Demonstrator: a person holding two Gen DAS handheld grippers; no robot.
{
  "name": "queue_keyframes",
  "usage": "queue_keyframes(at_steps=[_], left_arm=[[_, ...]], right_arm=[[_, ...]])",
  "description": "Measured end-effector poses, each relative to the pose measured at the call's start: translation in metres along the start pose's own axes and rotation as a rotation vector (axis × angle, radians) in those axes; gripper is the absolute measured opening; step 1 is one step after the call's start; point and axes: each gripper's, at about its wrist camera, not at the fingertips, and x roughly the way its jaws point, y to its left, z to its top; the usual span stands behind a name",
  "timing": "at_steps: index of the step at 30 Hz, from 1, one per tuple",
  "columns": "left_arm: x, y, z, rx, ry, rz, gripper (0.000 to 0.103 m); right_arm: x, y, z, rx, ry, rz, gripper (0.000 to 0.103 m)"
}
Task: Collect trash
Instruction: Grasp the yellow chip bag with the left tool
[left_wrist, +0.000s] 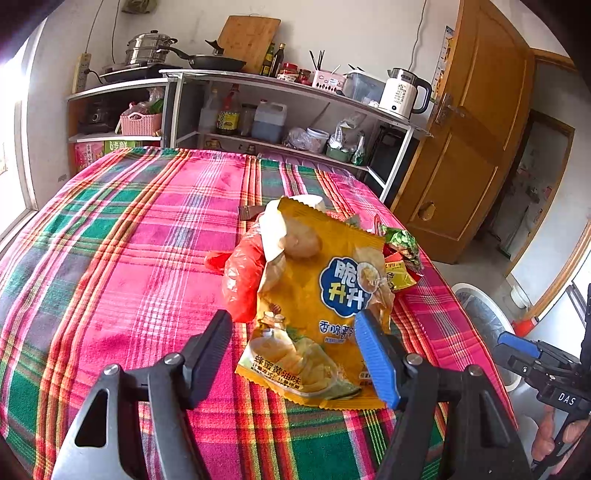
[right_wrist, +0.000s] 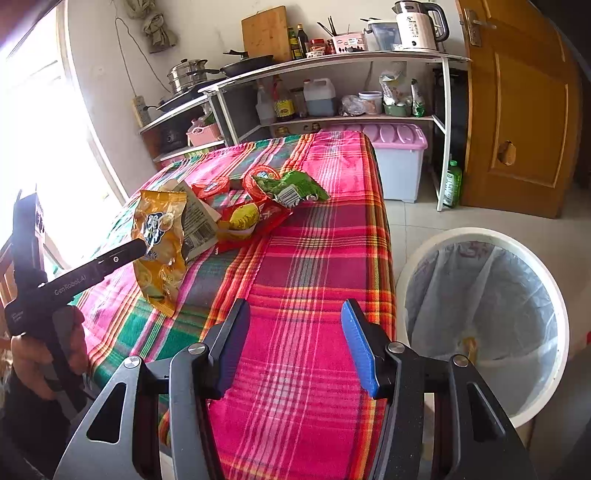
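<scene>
- A chip bag (left_wrist: 317, 310) stands propped at the near edge of a wrapper pile (right_wrist: 258, 199) on the table (right_wrist: 306, 266).
- A lined bin (right_wrist: 484, 317) sits on the floor right of the table.
- Shelves (right_wrist: 332, 88) line the wall behind.

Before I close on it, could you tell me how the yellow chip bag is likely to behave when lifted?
The yellow chip bag looks crumpled and torn open, so probably floppy and light. Its glossy film may slip between the left tongs. It leans on the red plastic bag, which might shift too.
</scene>
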Motion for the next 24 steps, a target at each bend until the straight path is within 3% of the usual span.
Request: queue_keyframes(at_steps=[9, 16, 24], left_arm=[[0.014, -0.007, -0.004, 0.013, 0.061, 0.007, 0.069], [0.012, -0.008, -0.006, 0.018, 0.069, 0.002, 0.044], [-0.007, -0.007, -0.011, 0.000, 0.027, -0.054, 0.034]], right_arm=[[0.012, 0.007, 0.008, -0.018, 0.009, 0.011, 0.053], [0.019, 0.011, 0.012, -0.025, 0.015, 0.016, 0.053], [0.027, 0.017, 0.020, -0.029, 0.016, 0.020, 0.053]])
